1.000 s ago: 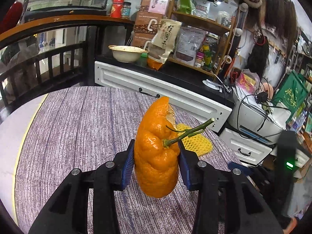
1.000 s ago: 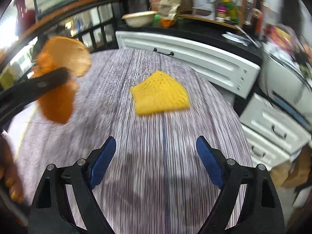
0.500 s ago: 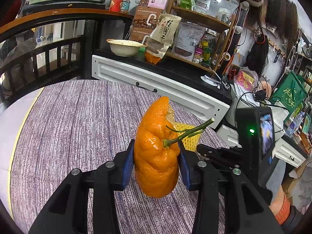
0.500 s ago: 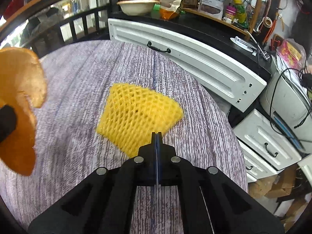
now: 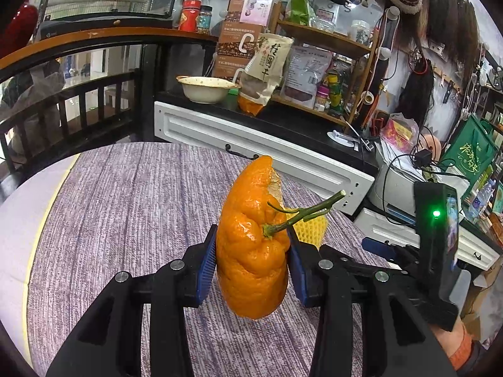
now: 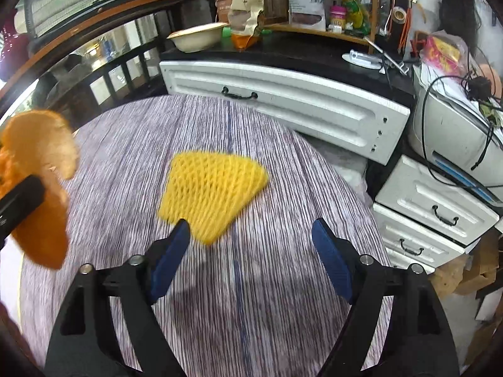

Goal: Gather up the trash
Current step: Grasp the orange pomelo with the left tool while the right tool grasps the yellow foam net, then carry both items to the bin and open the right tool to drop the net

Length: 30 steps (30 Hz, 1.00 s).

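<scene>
My left gripper (image 5: 251,235) is shut on a large orange peel (image 5: 248,194) with a green stem, held upright above the round table (image 5: 125,204). The right wrist view shows the same peel (image 6: 41,157) at its far left. A yellow foam fruit net (image 6: 213,185) lies flat on the table, partly hidden behind the peel in the left wrist view (image 5: 309,229). My right gripper (image 6: 250,224) hovers just short of the net with its jaws opening wide. The net's near corner sits by the left fingertip (image 6: 180,232), and nothing is pressed between the pads.
A striped purple-grey cloth covers the table (image 6: 141,141). Behind it runs a white drawer front (image 6: 283,84) under a black counter with a cream bowl (image 6: 195,36) and shelves of packets. White drawers (image 6: 433,207) and a printer stand at right, a dark railing (image 5: 78,103) at left.
The right gripper's jaws were open a second ago, shut half a second ago short of the net, and stand open again now. The left gripper still holds the peel in place.
</scene>
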Motion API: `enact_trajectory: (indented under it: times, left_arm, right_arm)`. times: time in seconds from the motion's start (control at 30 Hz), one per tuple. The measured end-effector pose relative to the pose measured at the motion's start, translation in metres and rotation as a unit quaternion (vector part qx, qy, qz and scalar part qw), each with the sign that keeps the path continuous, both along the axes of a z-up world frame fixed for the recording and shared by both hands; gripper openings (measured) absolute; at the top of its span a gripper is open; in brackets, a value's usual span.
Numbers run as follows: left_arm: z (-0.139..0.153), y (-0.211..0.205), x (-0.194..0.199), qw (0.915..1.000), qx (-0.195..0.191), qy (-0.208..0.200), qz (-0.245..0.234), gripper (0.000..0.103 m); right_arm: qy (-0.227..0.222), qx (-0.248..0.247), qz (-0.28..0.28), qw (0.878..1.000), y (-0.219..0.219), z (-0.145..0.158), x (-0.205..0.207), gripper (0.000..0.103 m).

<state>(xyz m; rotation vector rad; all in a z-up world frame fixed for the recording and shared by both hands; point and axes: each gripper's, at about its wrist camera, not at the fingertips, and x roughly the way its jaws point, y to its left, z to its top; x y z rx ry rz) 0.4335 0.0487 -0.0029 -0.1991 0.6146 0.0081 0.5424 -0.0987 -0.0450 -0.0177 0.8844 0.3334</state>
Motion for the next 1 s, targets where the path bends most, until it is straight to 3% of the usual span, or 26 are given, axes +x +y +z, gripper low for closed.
enact_trajectory:
  times: [0.33,0.37,0.47,0.5,0.73,1.0]
  left_arm:
    - [-0.004,0.029,0.008,0.9992,-0.01,0.01,0.038,0.041]
    - [-0.004,0.03,0.008,0.9991,-0.012,0.011,0.039,0.041]
    - [-0.004,0.028,0.008,0.9992,-0.017,0.014,0.034,0.041]
    - [-0.004,0.027,0.008,0.9993,-0.016,0.013,0.033,0.041]
    - [0.0,0.008,0.001,0.9999,-0.015,0.007,0.005,0.041]
    - [-0.005,-0.04,-0.008,0.9981,0.017,0.007,-0.059,0.041]
  right_arm:
    - [0.032,-0.025,-0.004,0.999,0.056,-0.016,0.036,0.076]
    - [0.028,-0.043,-0.007,0.999,0.061,-0.018,0.037,0.061]
    - [0.015,-0.034,0.002,0.999,0.061,-0.014,0.032,0.025]
    - [0.012,-0.037,0.0,0.999,0.06,-0.011,0.03,0.02]
    - [-0.005,-0.002,-0.019,1.0,0.013,0.003,-0.007,0.019]
    - [-0.034,0.0,-0.032,0.999,-0.076,0.018,-0.09,0.019]
